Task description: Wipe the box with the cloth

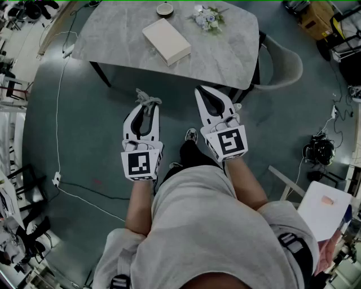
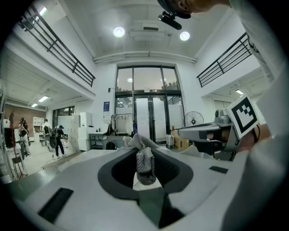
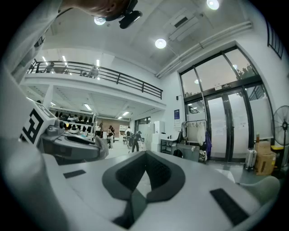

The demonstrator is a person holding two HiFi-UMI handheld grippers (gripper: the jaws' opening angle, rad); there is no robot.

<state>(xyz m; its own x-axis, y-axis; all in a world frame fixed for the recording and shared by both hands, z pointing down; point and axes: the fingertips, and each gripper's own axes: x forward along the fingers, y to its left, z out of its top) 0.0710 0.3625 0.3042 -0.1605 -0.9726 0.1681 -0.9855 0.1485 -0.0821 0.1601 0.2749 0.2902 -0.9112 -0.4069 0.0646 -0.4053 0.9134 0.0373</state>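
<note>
The flat beige box [image 1: 166,40] lies on the grey stone table [image 1: 225,53], far ahead of both grippers. My left gripper [image 1: 147,104] is held over the floor in front of the table, shut on a bunched grey cloth [image 1: 148,100]. In the left gripper view the cloth [image 2: 145,160] hangs pinched between the jaws of the left gripper [image 2: 143,152]. My right gripper [image 1: 204,91] is beside it, pointing toward the table edge, shut with nothing in it. The right gripper view shows the right gripper [image 3: 145,155] with its tips together and bare.
A small bunch of flowers [image 1: 207,18] and a round dish [image 1: 164,8] sit at the table's far side. A grey chair [image 1: 282,65] stands at the table's right end. Cables [image 1: 59,141] run over the floor on the left, and a white chair [image 1: 321,211] stands at the lower right.
</note>
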